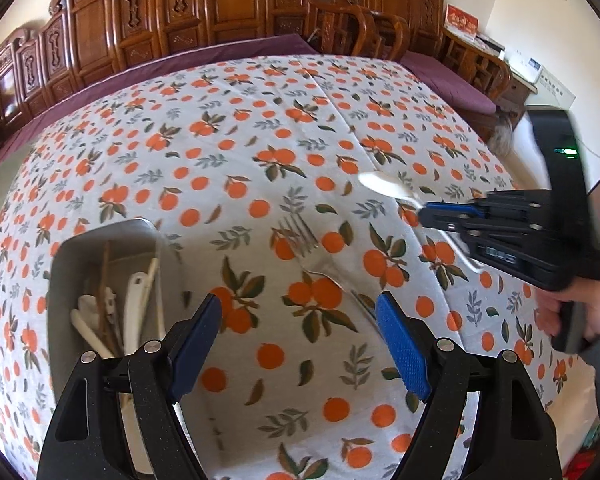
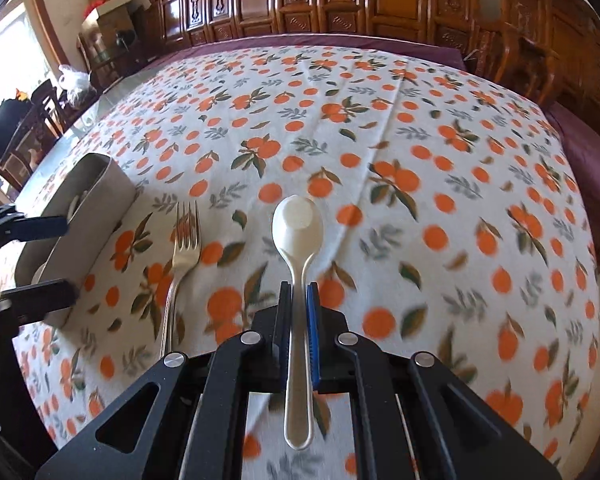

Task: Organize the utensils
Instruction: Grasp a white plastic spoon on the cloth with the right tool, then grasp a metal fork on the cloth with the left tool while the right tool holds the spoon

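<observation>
My right gripper (image 2: 299,288) is shut on a white spoon (image 2: 297,232) and holds it above the tablecloth, bowl pointing forward. In the left wrist view the right gripper (image 1: 424,214) and the spoon (image 1: 384,186) show at the right, blurred. A metal fork (image 2: 184,248) lies on the cloth left of the spoon; it also shows in the left wrist view (image 1: 300,236). A grey utensil holder (image 1: 66,264) with several white and wooden utensils stands at the left, also in the right wrist view (image 2: 112,184). My left gripper (image 1: 300,320) is open and empty beside the holder.
The table (image 2: 380,128) carries a white cloth printed with oranges. Carved wooden chairs (image 1: 220,8) line the far edge. A purple cloth (image 1: 452,80) shows beyond the printed one. Boxes and bags (image 2: 100,8) stand at the far left.
</observation>
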`<state>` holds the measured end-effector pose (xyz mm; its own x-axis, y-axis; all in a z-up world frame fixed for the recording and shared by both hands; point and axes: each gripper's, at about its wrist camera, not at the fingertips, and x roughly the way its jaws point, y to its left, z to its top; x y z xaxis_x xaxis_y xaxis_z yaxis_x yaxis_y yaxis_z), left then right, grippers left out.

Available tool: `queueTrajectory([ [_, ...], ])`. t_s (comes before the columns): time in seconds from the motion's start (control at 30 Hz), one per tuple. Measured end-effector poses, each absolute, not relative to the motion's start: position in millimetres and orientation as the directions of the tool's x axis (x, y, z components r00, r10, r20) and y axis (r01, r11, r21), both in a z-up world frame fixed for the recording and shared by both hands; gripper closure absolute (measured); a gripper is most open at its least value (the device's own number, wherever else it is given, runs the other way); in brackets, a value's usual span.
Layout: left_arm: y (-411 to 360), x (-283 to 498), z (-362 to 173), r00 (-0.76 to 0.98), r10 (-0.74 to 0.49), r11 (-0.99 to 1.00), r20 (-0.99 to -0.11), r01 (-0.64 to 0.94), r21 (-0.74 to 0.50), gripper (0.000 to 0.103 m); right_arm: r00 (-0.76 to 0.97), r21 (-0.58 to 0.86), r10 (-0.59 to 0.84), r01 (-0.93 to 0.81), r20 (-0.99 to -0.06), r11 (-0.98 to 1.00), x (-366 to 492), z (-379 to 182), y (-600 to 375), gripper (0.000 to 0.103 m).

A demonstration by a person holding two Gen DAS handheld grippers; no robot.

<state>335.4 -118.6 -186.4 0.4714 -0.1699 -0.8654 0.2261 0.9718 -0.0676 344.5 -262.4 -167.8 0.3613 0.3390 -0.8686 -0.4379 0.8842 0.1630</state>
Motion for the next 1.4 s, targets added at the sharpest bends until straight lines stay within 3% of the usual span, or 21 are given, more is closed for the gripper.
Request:
queueTrajectory([
  [0.5,-158,355,-237,0.385,-0.111,0.978,-0.916,0.207,-0.031,0.028,0.379,0.201,0.342,-0.365,-0.86,0.909,293,-171,-305,0.094],
  [0.8,-168,359,-250,0.368,-0.083,0.975,-0.926,0.223,0.001,0.049,0.39,0.216,0.349,-0.347,-0.852,0.913,280,-168,-311,0.094],
  [1.03,-164,354,-246,0.356,-0.094,0.965,-0.93,0.263,0.003,0.086,0.392,0.23,0.36,-0.342,-0.847,0.911,274,-165,-306,0.094],
  [1.4,-147,343,-244,0.338,-0.109,0.965,-0.935,0.263,-0.017,0.096,0.38,0.245,0.381,-0.359,-0.843,0.9,260,-161,-288,0.094],
])
